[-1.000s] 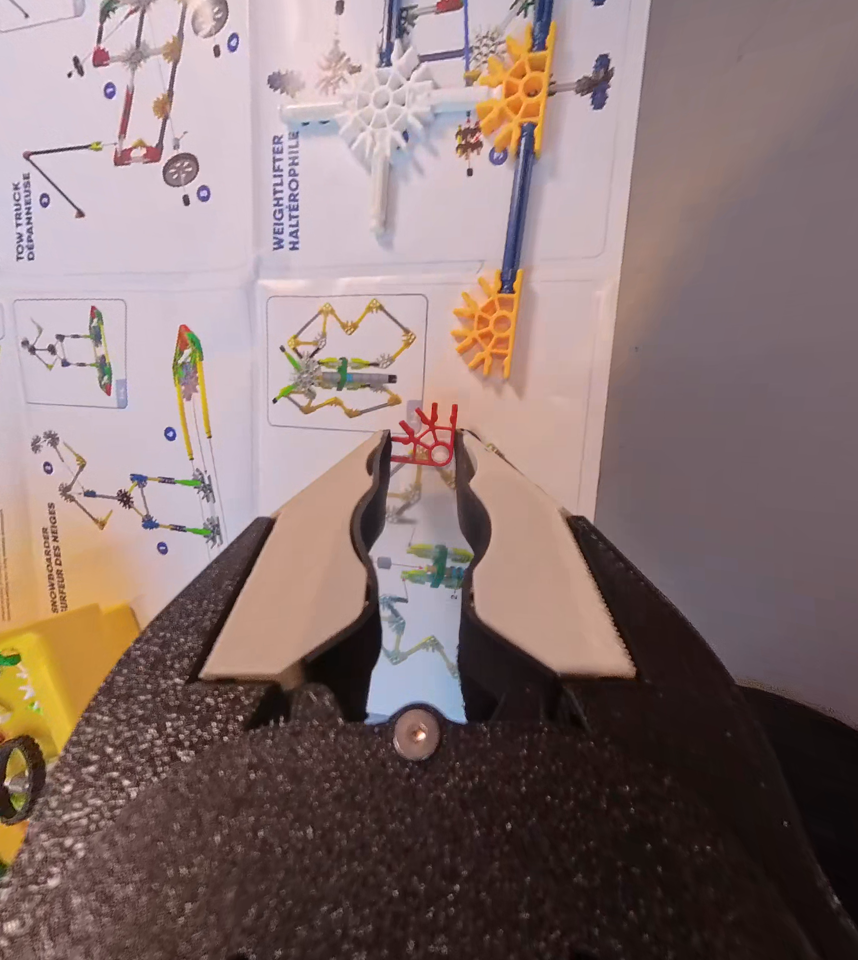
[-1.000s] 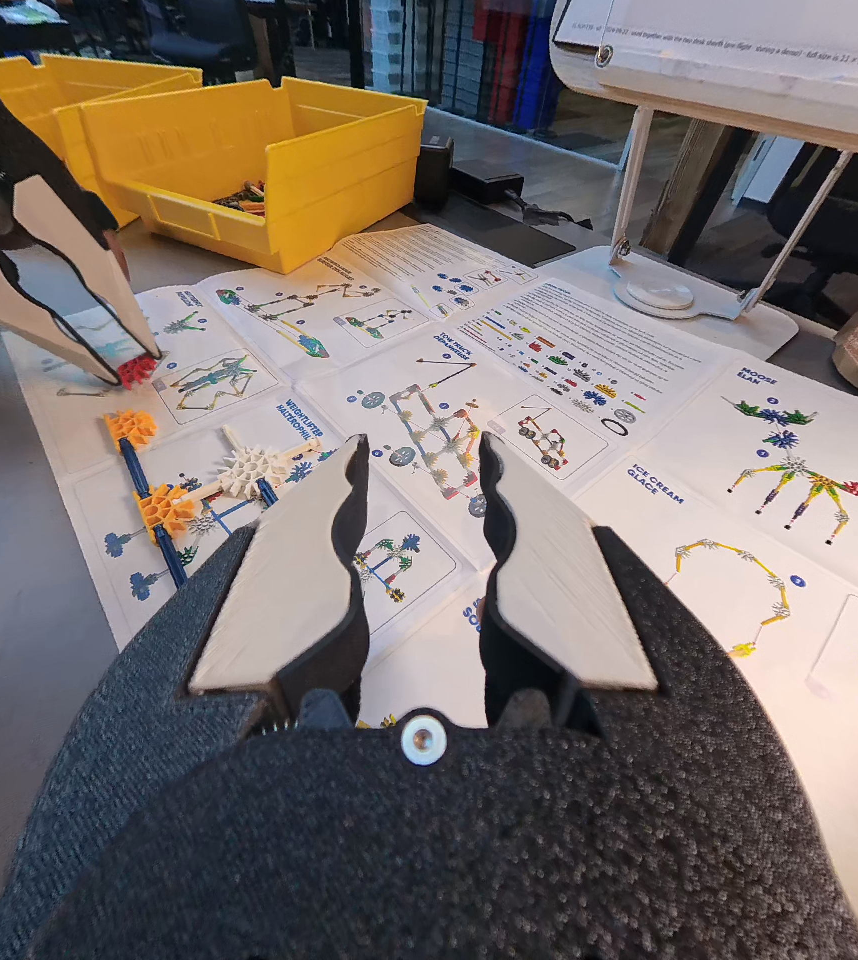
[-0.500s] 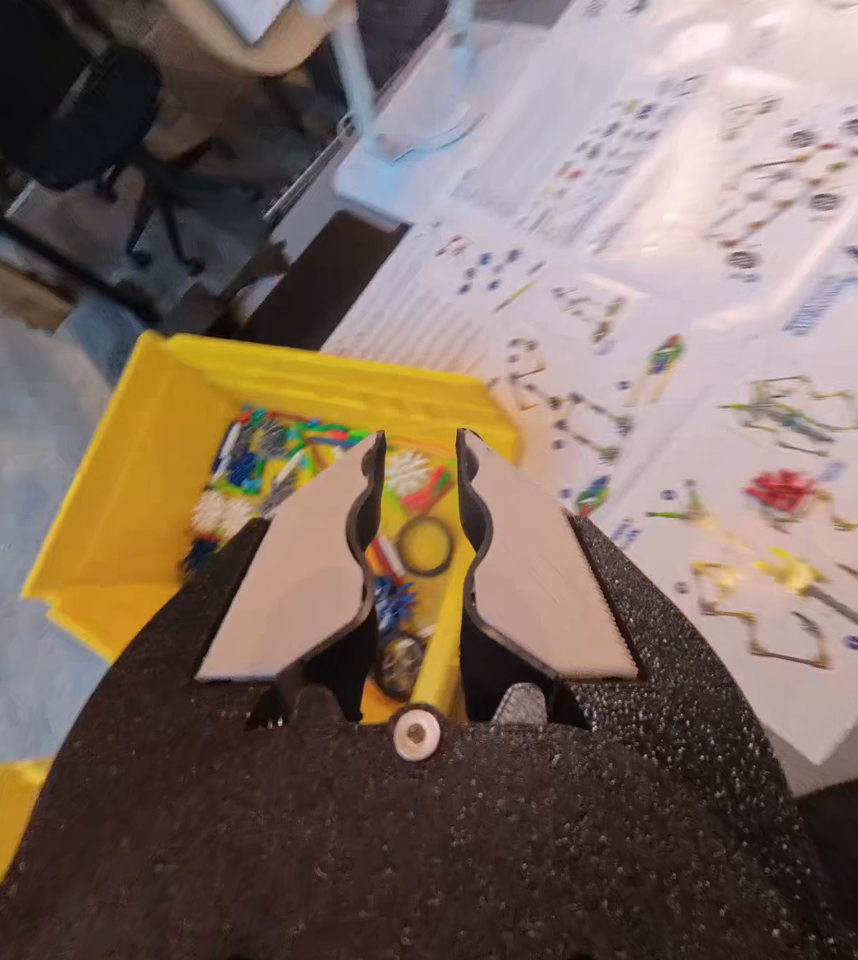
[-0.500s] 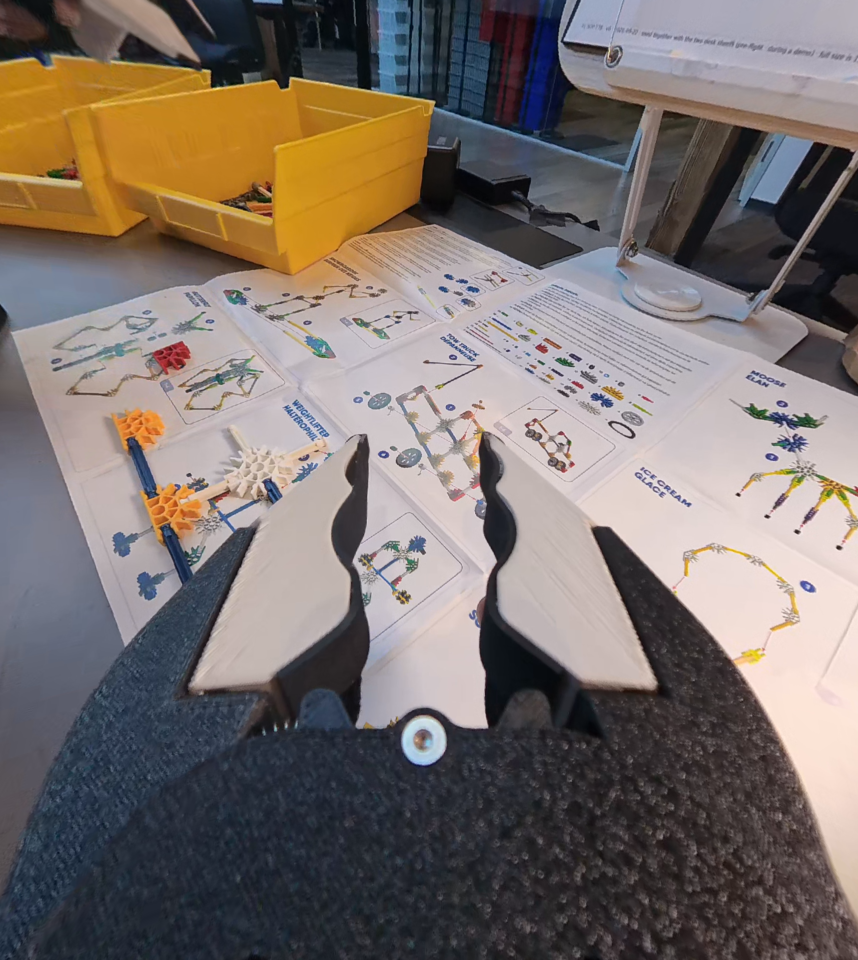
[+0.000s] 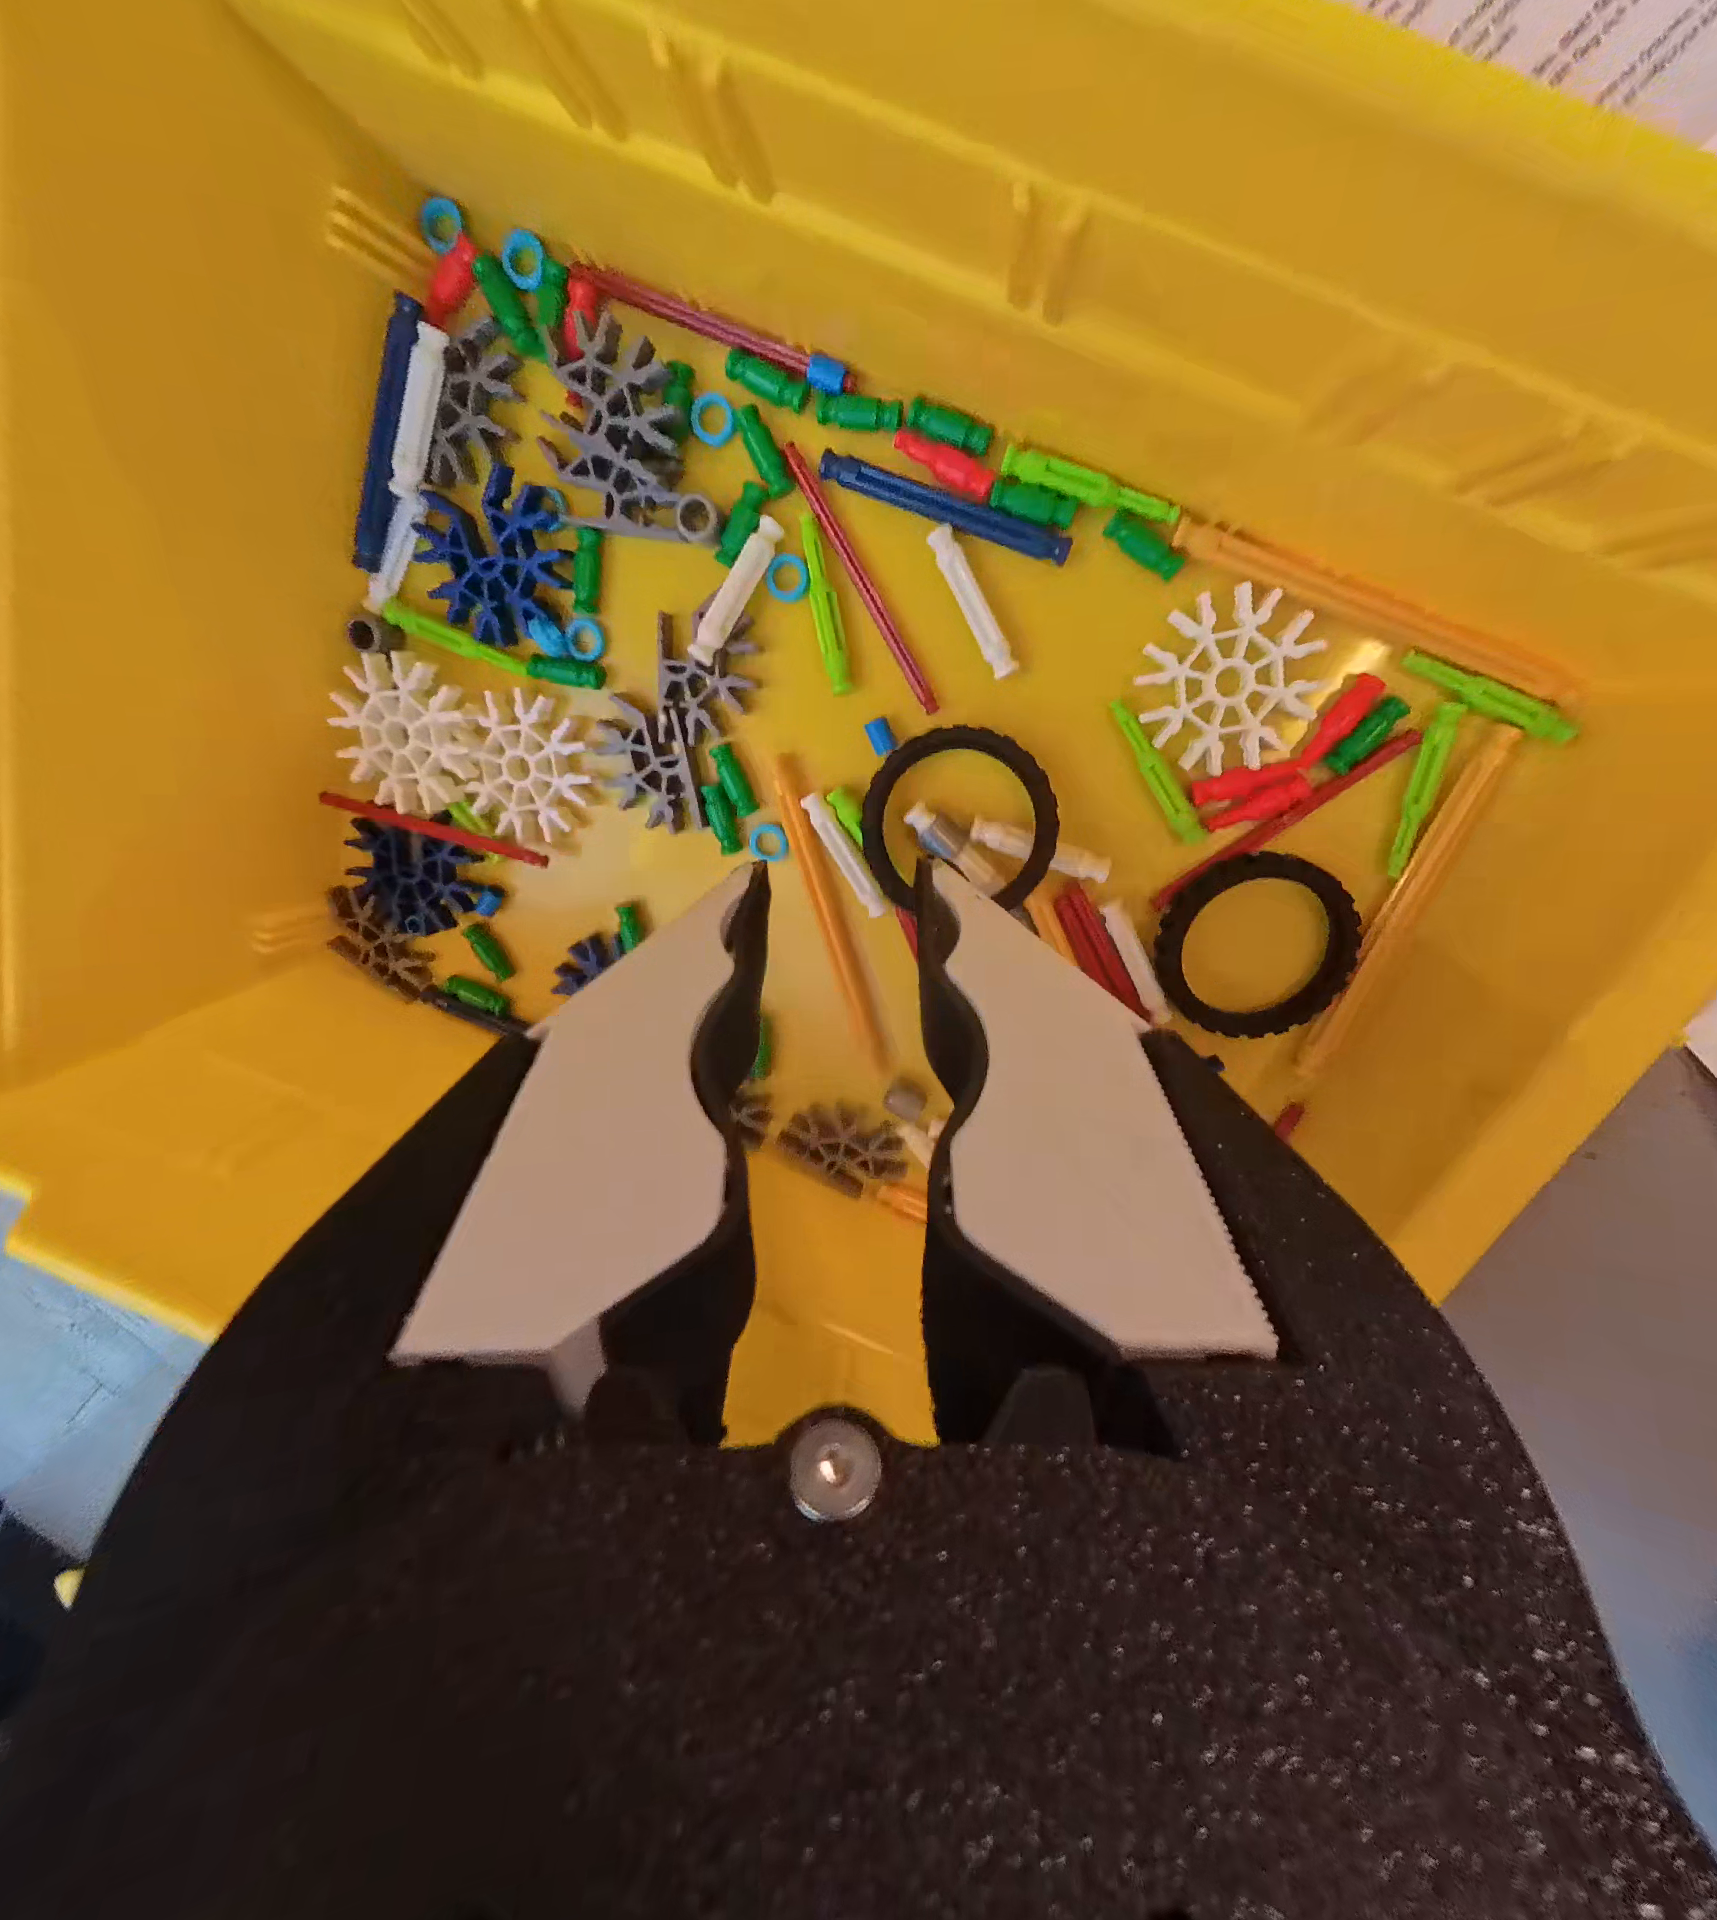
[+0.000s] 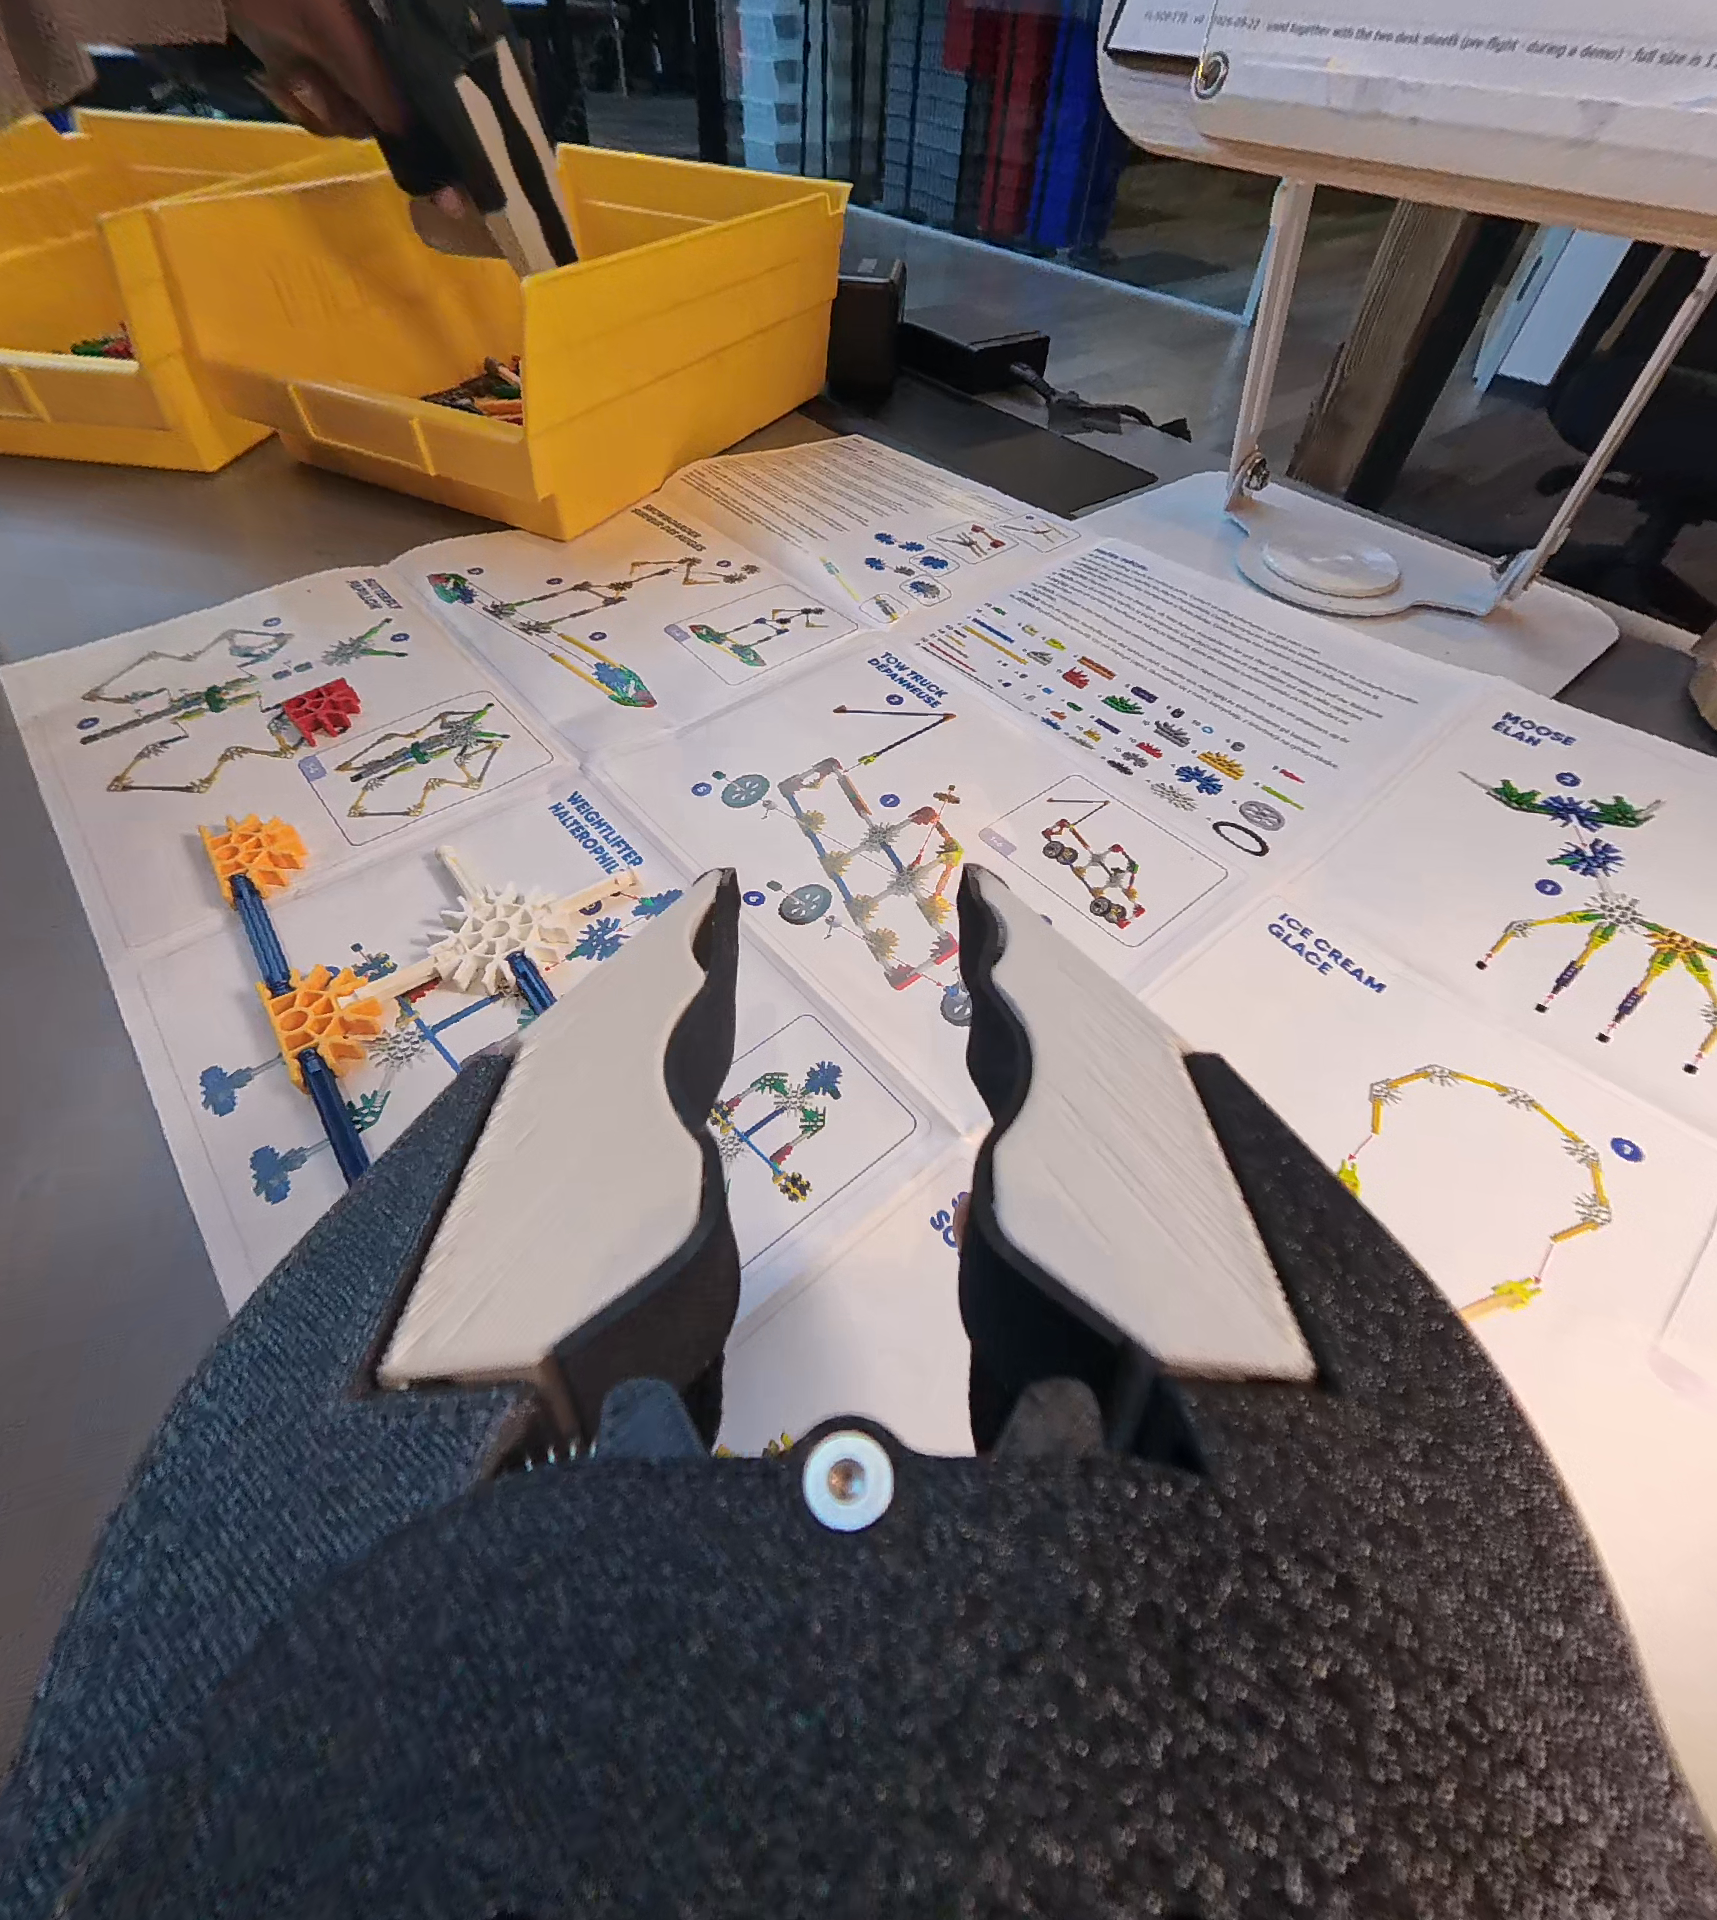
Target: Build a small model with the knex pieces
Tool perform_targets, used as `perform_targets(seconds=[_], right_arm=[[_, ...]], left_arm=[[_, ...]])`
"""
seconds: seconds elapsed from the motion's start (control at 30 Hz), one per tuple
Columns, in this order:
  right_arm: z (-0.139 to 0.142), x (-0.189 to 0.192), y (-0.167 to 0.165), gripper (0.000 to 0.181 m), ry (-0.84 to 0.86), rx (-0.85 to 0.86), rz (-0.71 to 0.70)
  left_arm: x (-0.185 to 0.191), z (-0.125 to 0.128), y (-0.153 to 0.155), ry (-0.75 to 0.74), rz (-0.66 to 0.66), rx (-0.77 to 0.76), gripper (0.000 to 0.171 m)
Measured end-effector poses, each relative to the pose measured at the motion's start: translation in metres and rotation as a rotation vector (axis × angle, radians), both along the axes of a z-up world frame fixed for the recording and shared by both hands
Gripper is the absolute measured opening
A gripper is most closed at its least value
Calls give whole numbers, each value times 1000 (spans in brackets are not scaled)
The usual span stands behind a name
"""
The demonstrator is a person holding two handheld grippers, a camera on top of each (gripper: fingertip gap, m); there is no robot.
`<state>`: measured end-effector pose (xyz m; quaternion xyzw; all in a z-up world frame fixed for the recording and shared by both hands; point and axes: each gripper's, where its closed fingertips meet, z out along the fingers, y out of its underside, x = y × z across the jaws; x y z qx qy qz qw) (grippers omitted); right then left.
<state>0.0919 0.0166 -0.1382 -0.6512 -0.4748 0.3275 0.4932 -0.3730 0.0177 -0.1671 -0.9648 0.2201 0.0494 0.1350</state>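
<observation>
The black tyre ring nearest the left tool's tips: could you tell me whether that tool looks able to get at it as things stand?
Probably yes. The left tool is open inside the yellow bin, just short of the black tyre ring, which lies on top of the loose rods with nothing over it.

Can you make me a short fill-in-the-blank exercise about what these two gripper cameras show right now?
1. The left gripper hangs open over a bin coloured ____.
2. Two black ____ lie among the rods in that bin.
3. The right gripper is open and holds ____.
4. The lone red connector lies on the ____ sheet.

Missing words: yellow; tyres; nothing; instruction
</observation>
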Motion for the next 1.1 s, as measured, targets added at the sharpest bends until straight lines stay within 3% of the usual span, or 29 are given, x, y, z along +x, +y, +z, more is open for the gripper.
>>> perform_targets(seconds=[0.37, 0.43, 0.63, 0.8, 1.1], right_arm=[[-4, -1, 6, 41, 6, -22, -18], [-4, -1, 7, 41, 7, -23, -22], [-5, -1, 9, 41, 6, -27, -35], [-6, -2, 11, 41, 4, -26, -40], [-6, -3, 10, 41, -7, -12, -41]], left_arm=[[-17, -8, 69, 0, 78, 122, 21], [-14, -13, 73, -60, 87, 108, 25], [19, -19, 72, -218, 3, 83, 29], [32, -39, 59, -140, -90, 26, 29], [16, -44, 51, -111, -22, -7, 7]])
